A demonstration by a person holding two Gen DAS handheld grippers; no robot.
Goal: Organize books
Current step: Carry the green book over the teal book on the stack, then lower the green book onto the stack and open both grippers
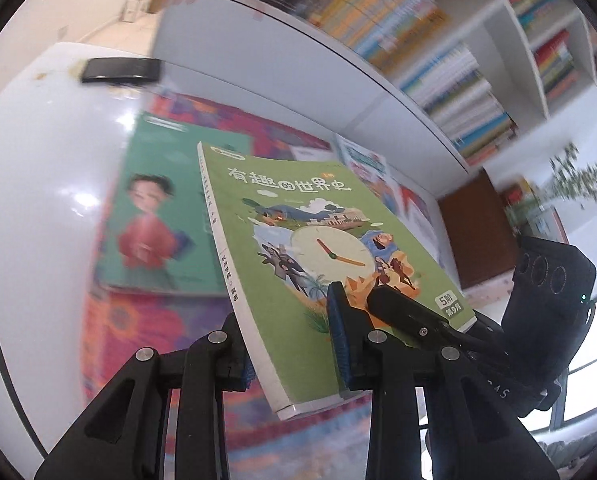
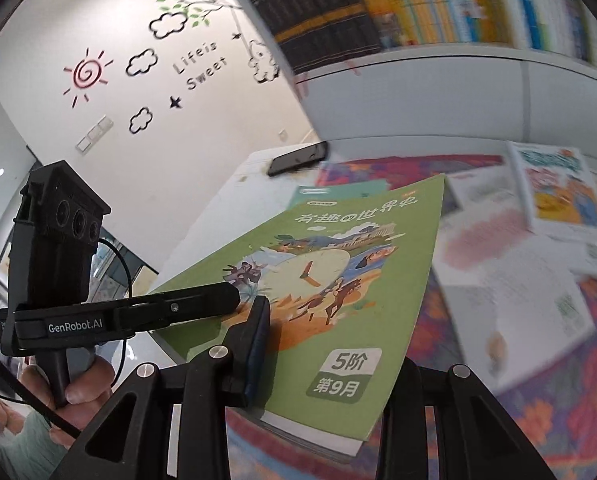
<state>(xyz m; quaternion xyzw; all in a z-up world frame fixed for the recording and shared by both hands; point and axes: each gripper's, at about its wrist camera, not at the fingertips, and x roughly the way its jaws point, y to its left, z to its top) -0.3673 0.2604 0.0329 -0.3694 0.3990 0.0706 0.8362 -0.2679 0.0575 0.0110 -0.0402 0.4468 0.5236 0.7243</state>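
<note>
Nearest to me, my left hand-held gripper (image 1: pixel 294 340) is clamped on the near edge of the green book (image 1: pixel 298 248), one finger on the cover and the other under the spine side. My right hand-held gripper (image 2: pixel 326 360) grips the same green book (image 2: pixel 338 280) at its near edge as well, with one blue-padded finger (image 2: pixel 258 344) pressed on the cover and the other finger hidden beneath the book. The book is lifted clear of the desk (image 1: pixel 38 160), tilted, held between both grippers. In the right wrist view I see the person's hand (image 2: pixel 82 392) wrapped around the left gripper's handle.

Below and beyond the green book, a teal book (image 1: pixel 154 216) lies flat on a bright floral cloth (image 1: pixel 138 328). More books (image 2: pixel 554 188) are scattered over the cloth to the right. A dark phone (image 1: pixel 120 70) rests on the white desk farther back. Behind it all stands a white bookshelf (image 1: pixel 438 72) packed with books, blurred.
</note>
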